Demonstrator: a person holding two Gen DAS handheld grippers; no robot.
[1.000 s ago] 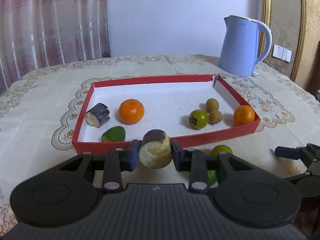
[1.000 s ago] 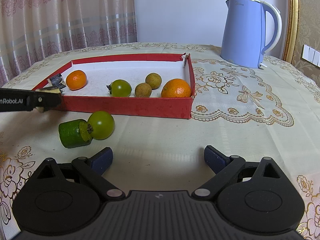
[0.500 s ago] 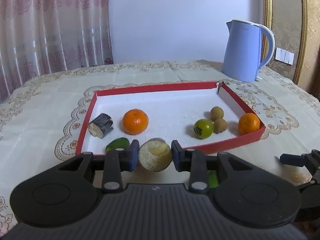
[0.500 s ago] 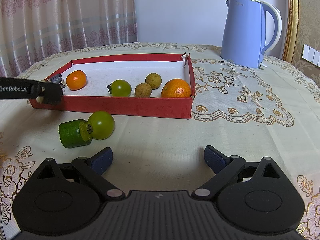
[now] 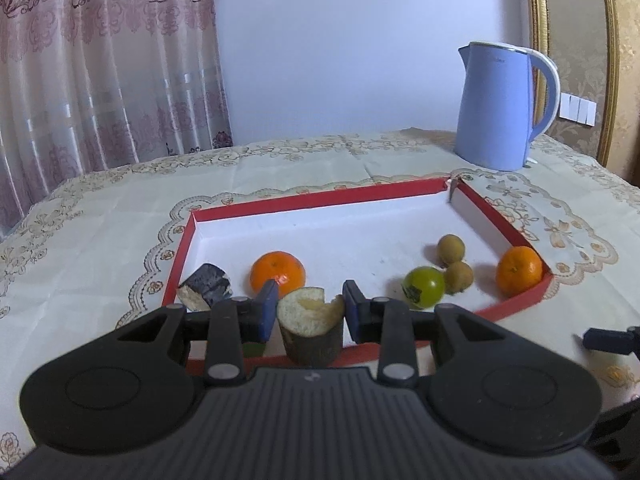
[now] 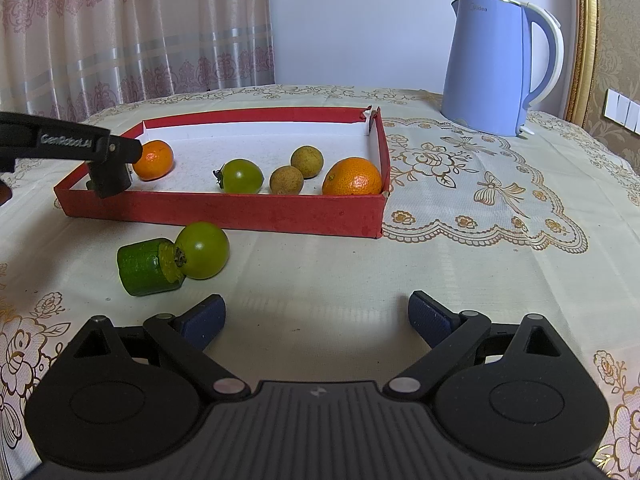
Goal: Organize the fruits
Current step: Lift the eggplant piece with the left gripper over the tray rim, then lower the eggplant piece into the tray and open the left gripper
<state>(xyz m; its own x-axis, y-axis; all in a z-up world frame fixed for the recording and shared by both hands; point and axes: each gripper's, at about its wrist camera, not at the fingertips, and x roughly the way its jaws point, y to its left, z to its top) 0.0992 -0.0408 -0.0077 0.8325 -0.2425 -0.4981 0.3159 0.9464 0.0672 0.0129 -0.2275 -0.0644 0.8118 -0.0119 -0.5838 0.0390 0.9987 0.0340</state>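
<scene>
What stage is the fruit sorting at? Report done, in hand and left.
Done: two oranges, a green tomato, two small brown round fruits and a dark-skinned cut piece lie in the red-walled tray.
In hand: the left gripper has a pale-fleshed cut chunk between its fingers at the tray's near edge.
Left: a green cut piece touching another green tomato on the tablecloth. The right gripper is open, empty.

The left gripper (image 5: 309,314) has its two blue pads closed around a cut fruit piece (image 5: 310,330), held upright between them. The right gripper (image 6: 316,318) hangs low above the desk, fingers spread wide, holding nothing.
</scene>
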